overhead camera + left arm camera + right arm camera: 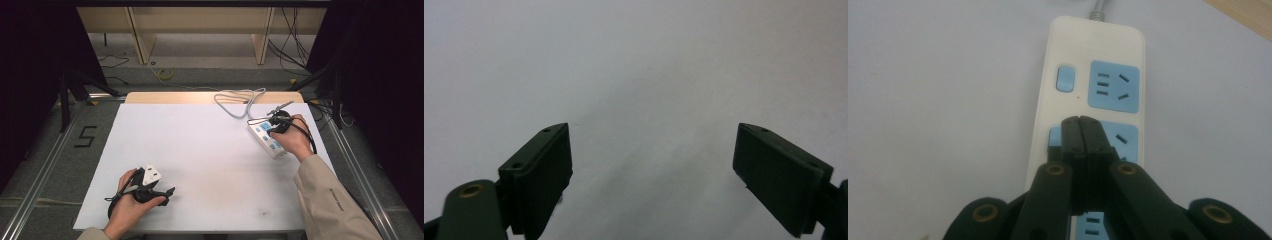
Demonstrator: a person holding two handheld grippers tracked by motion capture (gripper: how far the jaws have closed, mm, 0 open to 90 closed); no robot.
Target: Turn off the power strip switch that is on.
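My right gripper (1081, 120) has its jaws pressed together, nothing between them, tips down on the white power strip (1098, 65) between a blue button and a blue socket. The strip lies near the white table's (200, 150) far right edge, cord (235, 100) looping behind. My left gripper (654, 165) gapes wide over bare tabletop, empty.
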